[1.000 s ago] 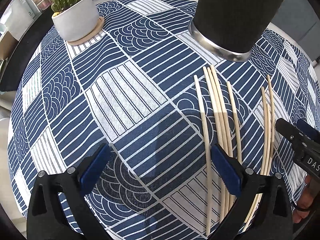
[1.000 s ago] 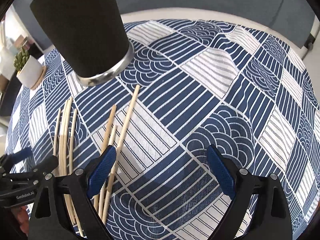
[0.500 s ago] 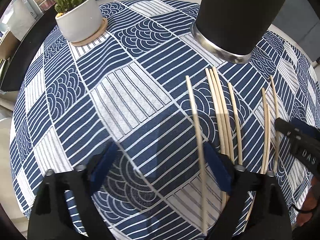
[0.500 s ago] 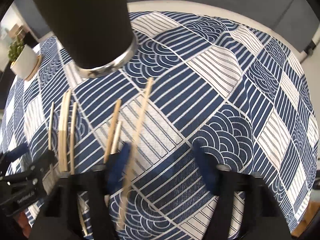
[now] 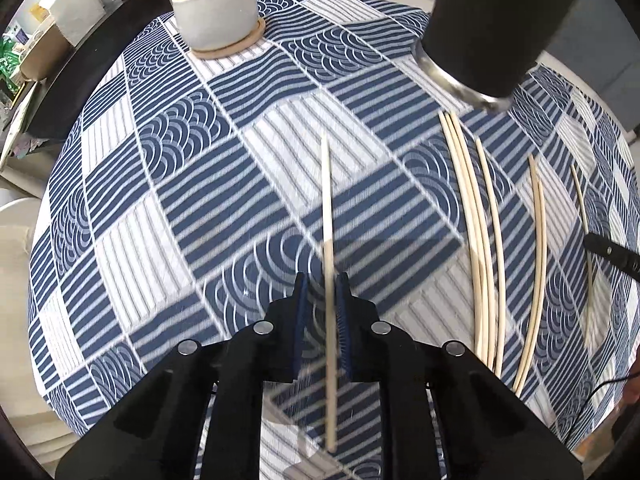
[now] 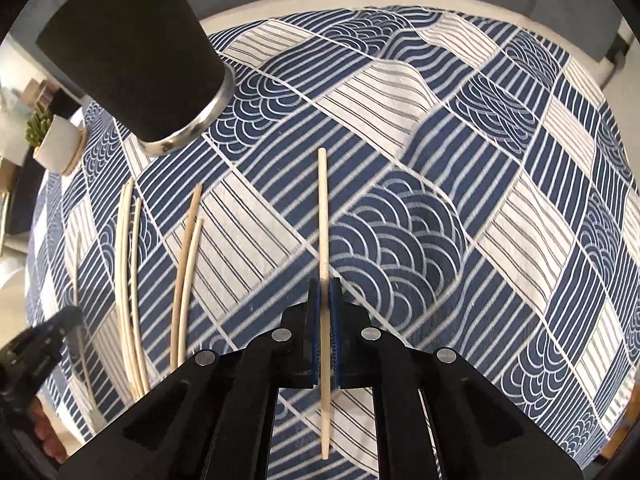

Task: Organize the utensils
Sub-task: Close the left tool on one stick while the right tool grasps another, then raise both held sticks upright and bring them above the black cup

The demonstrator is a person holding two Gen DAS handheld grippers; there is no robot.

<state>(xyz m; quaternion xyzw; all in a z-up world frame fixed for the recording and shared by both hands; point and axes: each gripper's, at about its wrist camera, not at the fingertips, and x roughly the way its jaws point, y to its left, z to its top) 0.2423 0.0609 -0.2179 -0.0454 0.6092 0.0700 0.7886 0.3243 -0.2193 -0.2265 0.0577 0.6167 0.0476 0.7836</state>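
Between each hand-held gripper's pads sits one chopstick: left hand-held gripper (image 5: 322, 312) clamps one chopstick (image 5: 327, 216), right hand-held gripper (image 6: 325, 312) another (image 6: 322, 216), jaws just closed. Thin grips risk pivoting before the black cup (image 6: 132, 52), ahead-left.

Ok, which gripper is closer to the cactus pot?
Left. The left gripper sits nearer the cactus pot; the right gripper is farther, beyond the loose chopsticks.

Both wrist cameras steeply downward, close over tablecloth (image 5: 200, 208) (shared: cup (image 6: 132, 56)).
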